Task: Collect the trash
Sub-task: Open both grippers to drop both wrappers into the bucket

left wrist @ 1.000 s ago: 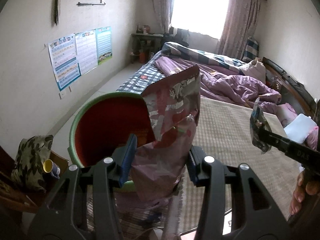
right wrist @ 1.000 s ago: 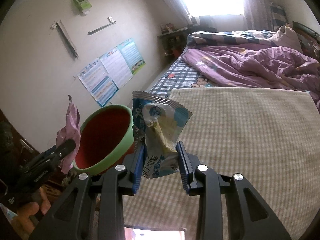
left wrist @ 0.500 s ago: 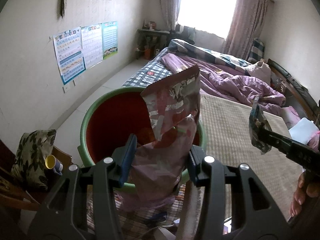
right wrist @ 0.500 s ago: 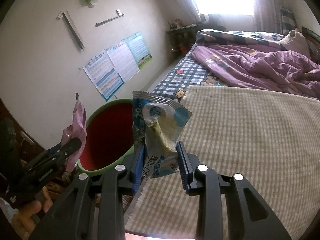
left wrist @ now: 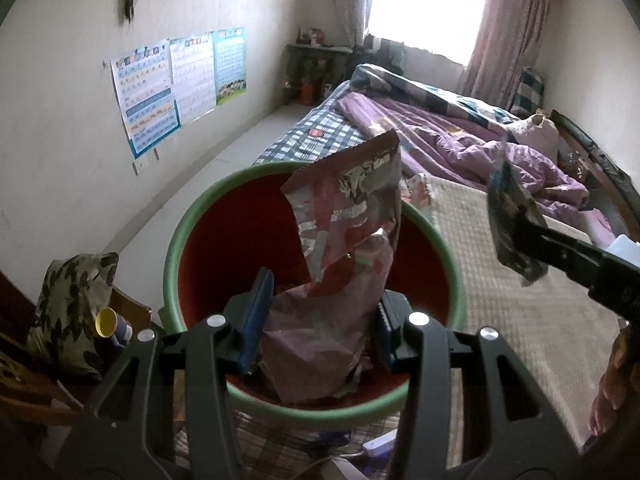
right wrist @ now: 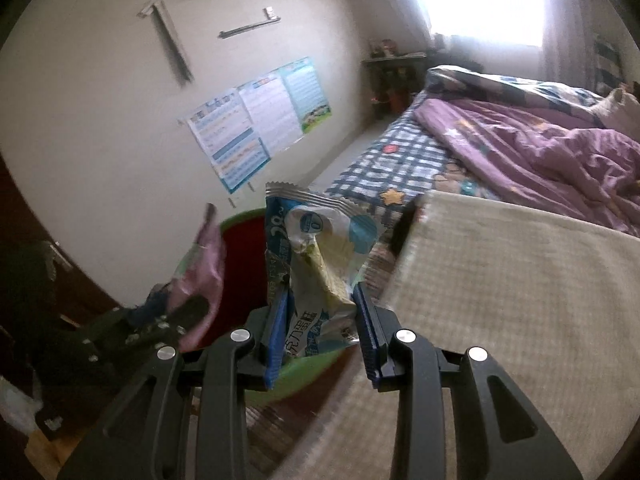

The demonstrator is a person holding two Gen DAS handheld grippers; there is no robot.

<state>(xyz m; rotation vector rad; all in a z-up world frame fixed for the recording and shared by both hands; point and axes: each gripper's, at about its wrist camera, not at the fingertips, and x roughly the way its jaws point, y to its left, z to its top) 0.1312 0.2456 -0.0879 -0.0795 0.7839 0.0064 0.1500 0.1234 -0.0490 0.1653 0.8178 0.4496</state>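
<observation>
I see the bed point(left wrist: 460, 140) filling twelve to three o'clock, its checked mat point(right wrist: 520, 300) edge beside the green-rimmed bin point(left wrist: 448, 256). My left gripper point(left wrist: 316, 320) hangs over the bin's mouth, clenched on the pink wrapper point(left wrist: 348, 240). My right gripper point(right wrist: 320, 320), above the near rim, grips the blue-white wrapper point(right wrist: 320, 248).

Daylight pours from the curtained window point(left wrist: 424, 8) at the upper right of both views, blown out to pure white with glare bleeding into the pink curtains point(left wrist: 504, 36). The cream wall point(left wrist: 60, 92) on the left is evenly but dimly lit. The black tongs point(left wrist: 316, 320) along the bottom edge fall into shadow, nearly silhouetted. Fisheye distortion bends the walls and darkens the corners into a black vignette. The right wrist view is smeared by motion blur, worst at the lower left around the pink crumpled wrapper point(right wrist: 208, 276); the left wrist view is sharper.
</observation>
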